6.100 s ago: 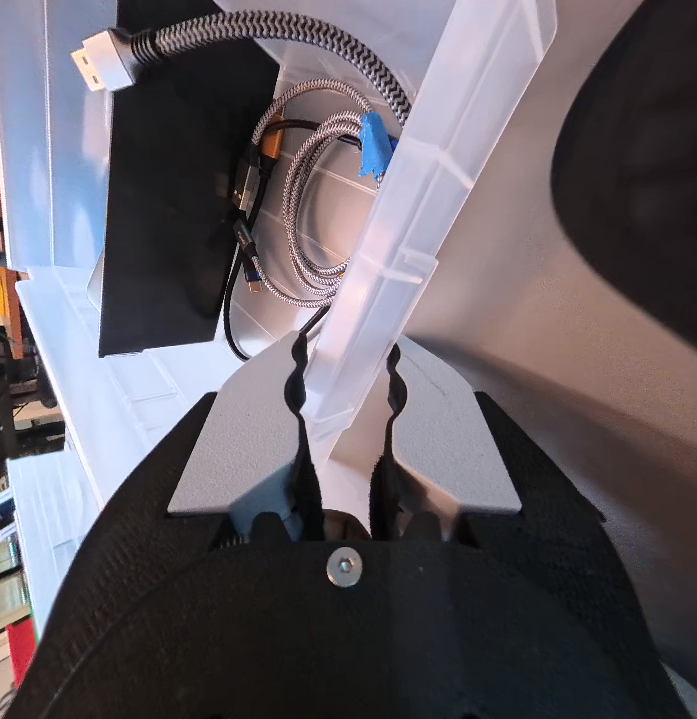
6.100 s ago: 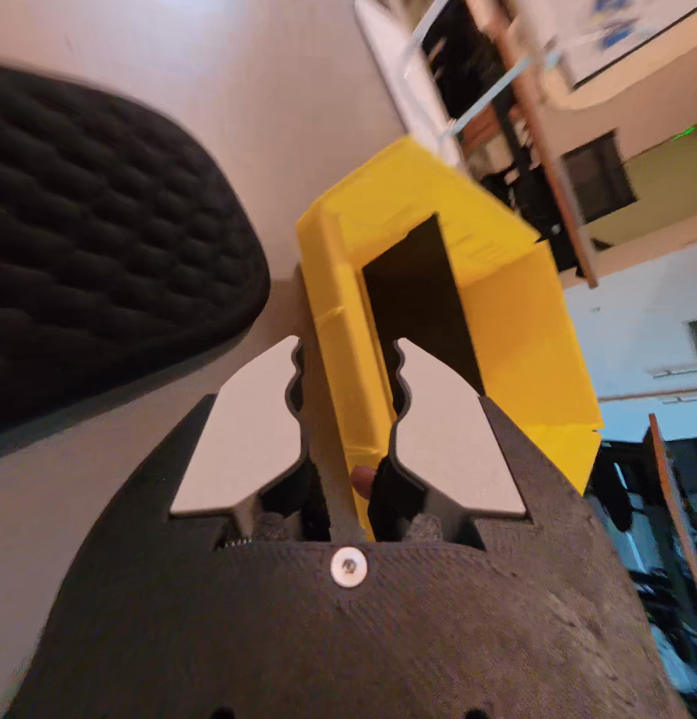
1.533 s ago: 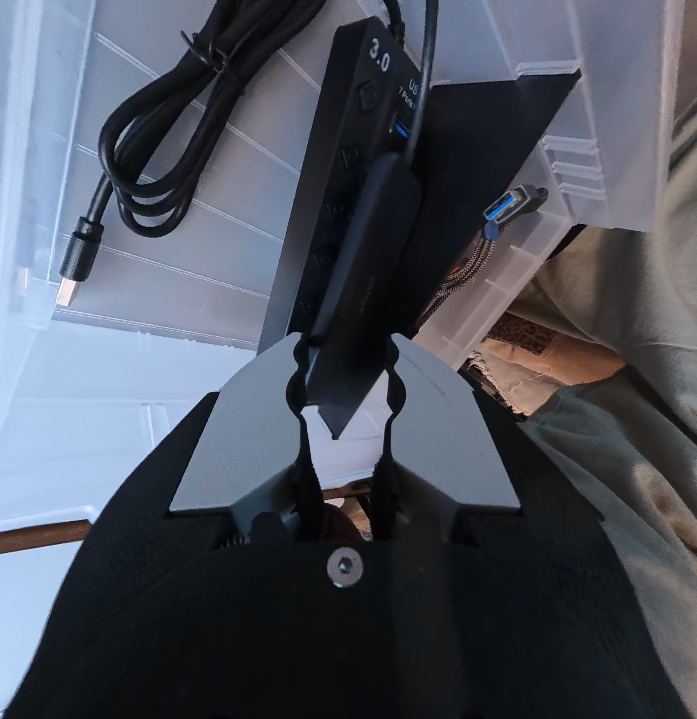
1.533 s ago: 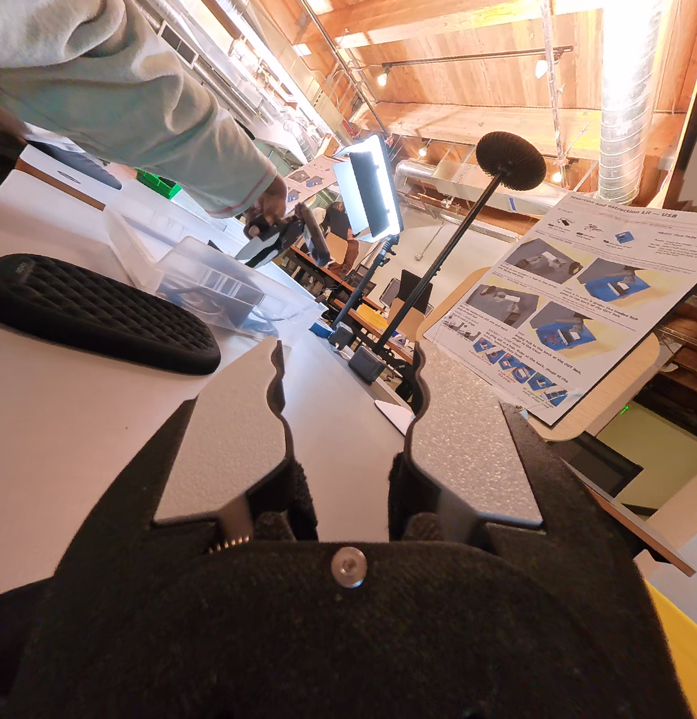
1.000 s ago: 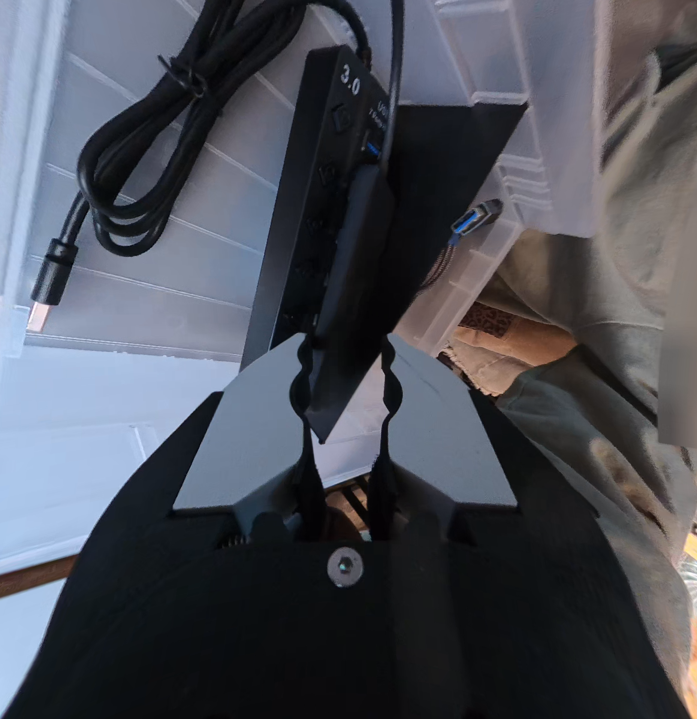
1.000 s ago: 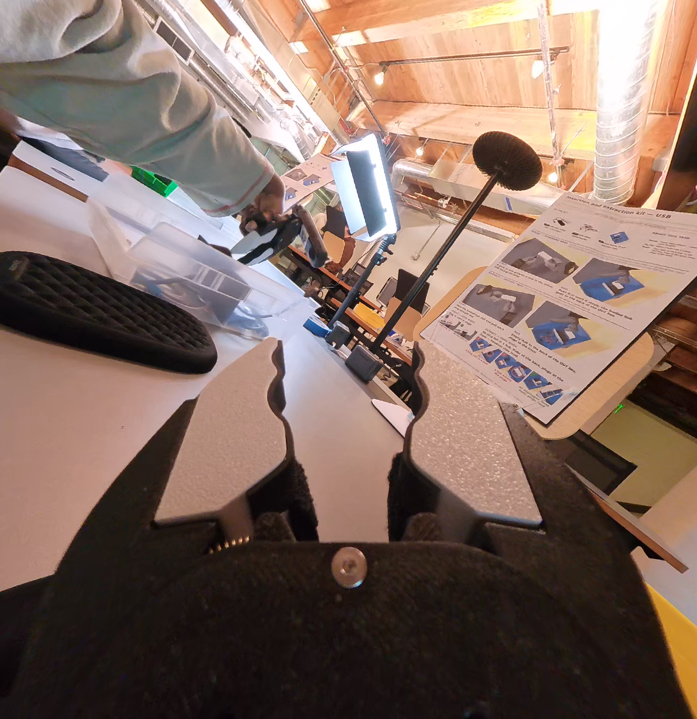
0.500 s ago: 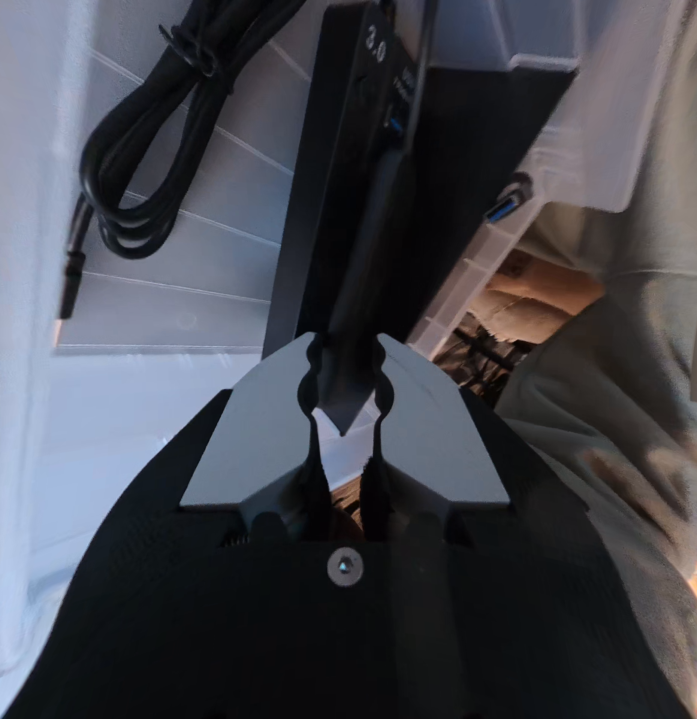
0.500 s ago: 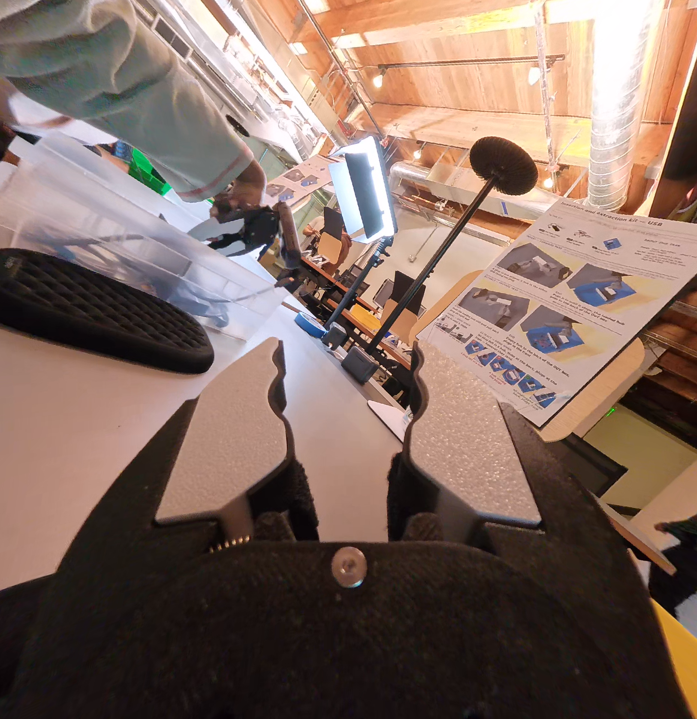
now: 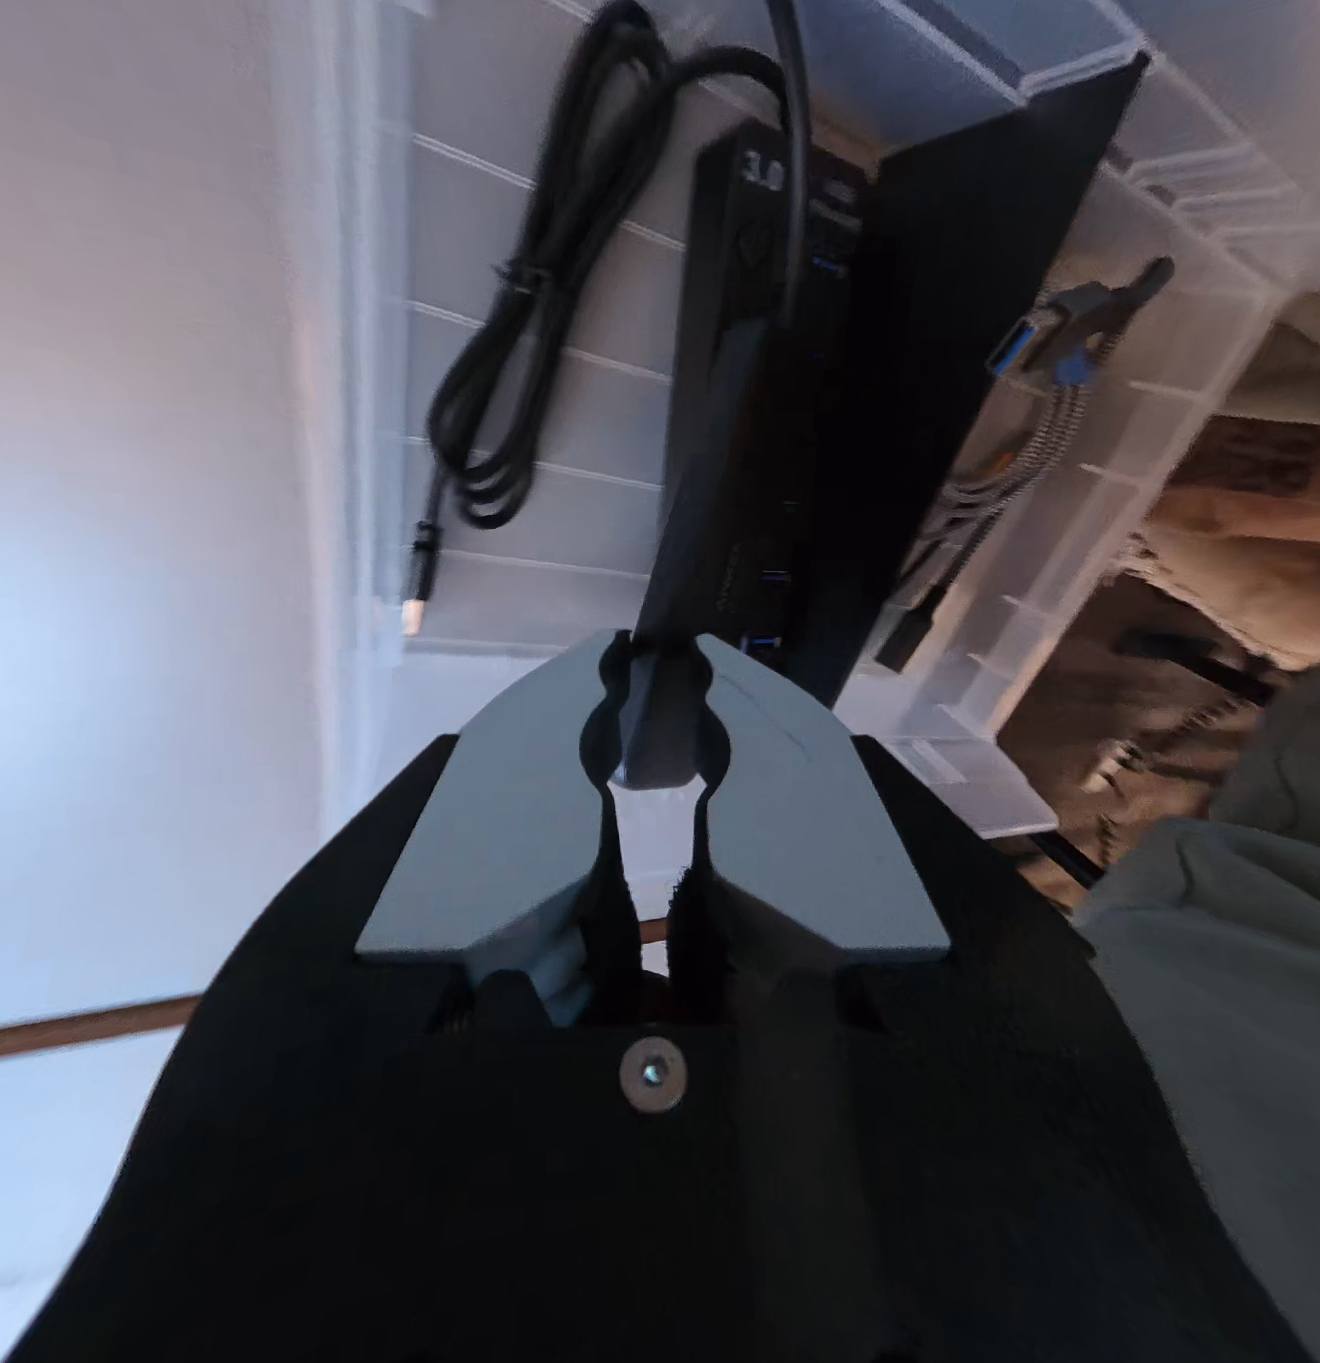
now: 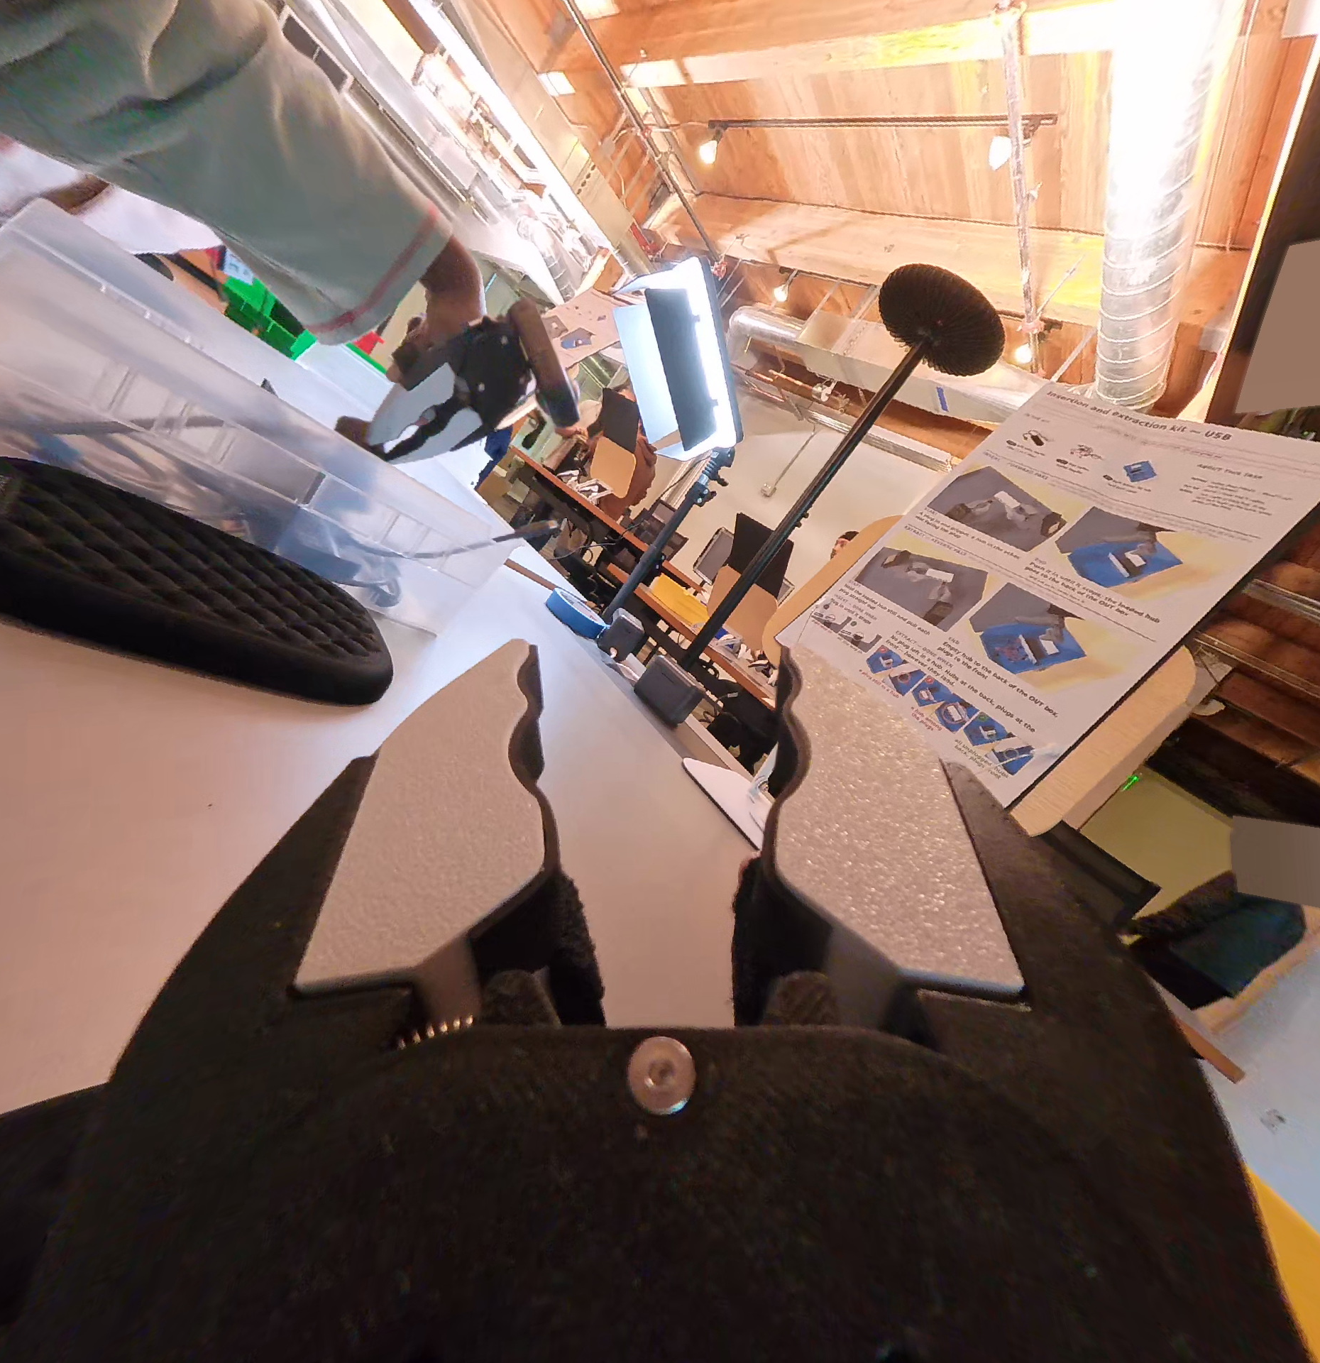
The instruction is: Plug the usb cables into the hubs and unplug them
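While my left gripper clamps the slim black hub inside the clear bin, near its divider, the right gripper hangs spread and empty over the table. Step looks like hub pickup; next I'd lift it clear without snagging its cord.

The left wrist view looks forward between its own fingers, close up and tilted, down into a clear plastic bin. The right wrist view sits low over the white tabletop, facing along it and upward toward a wooden ceiling, its fingers in the foreground. Both views share that clear plastic bin, seen farther off in the right wrist view.
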`<state>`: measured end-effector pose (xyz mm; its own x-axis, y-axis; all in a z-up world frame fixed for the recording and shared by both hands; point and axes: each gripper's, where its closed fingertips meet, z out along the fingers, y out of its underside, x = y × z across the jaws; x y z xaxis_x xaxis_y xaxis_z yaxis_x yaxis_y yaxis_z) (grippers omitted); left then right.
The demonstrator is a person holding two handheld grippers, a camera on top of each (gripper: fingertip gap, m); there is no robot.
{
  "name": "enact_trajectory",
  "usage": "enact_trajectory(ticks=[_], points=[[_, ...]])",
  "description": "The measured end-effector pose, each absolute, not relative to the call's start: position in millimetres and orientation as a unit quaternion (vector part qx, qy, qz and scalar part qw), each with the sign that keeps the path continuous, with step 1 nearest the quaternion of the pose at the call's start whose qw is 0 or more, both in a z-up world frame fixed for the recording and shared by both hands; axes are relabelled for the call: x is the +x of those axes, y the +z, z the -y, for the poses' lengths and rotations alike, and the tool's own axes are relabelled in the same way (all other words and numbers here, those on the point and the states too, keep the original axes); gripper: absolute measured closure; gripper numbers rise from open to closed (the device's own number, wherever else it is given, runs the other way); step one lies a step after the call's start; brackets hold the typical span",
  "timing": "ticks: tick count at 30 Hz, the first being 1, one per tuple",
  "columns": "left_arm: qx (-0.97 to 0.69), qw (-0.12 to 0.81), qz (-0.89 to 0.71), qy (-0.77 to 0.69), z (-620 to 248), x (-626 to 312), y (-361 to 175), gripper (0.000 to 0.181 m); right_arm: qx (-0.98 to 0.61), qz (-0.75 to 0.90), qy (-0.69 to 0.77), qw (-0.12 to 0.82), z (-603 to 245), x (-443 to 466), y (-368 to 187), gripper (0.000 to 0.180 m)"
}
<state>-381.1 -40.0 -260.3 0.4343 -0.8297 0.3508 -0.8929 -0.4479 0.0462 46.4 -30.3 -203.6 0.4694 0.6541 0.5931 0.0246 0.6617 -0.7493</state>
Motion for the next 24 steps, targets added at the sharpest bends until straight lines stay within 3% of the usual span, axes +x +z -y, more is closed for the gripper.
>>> enact_trajectory(ticks=[11,20,24], points=[[0.841,-0.110,0.526,-0.056,-3.3,-384.8,-218.6,0.169,-0.363,0.478,0.190,0.777,28.0,46.5,-205.8,0.119],[0.742,-0.351,0.478,-0.312,-10.1,-344.6,-135.8,0.175,-0.364,0.491,0.177,0.771,28.1,40.8,-209.4,0.119],[0.746,-0.368,0.478,-0.283,3.9,-327.1,-128.4,0.181,-0.357,0.490,0.174,0.776,30.8,40.7,-206.2,0.119]])
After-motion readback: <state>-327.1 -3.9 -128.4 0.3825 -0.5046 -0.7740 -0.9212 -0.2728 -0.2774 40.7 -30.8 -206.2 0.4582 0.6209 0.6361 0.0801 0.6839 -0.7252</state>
